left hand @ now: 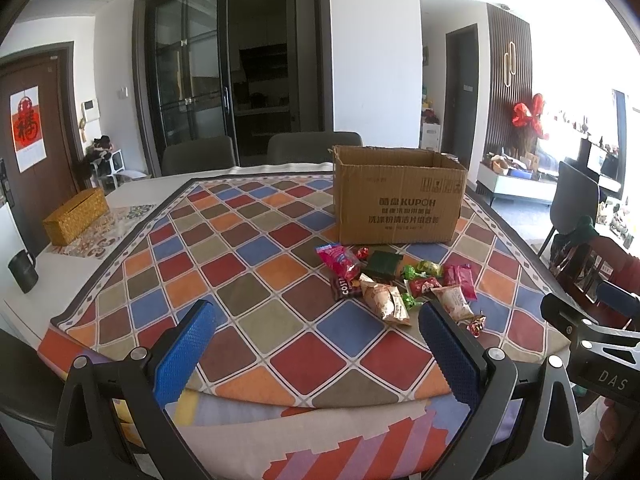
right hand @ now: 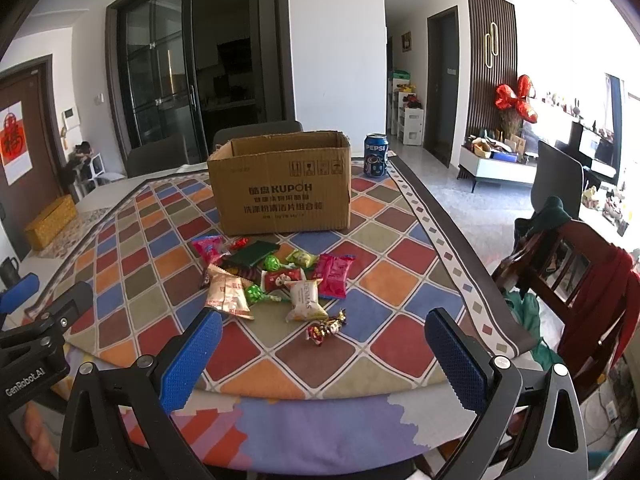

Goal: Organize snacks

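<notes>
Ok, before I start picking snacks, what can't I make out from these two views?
- Inside of the cardboard box: hidden by its front wall, both views.
- Pepsi can: the box hides all but its rim in the left wrist view.
- Brown packet: mostly under a pink packet; label cut off.
- Small box print: too small.

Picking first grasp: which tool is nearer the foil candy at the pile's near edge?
Right. The foil candy lies just ahead between the right tool fingers; it sits off to the right of the left tool.
</notes>
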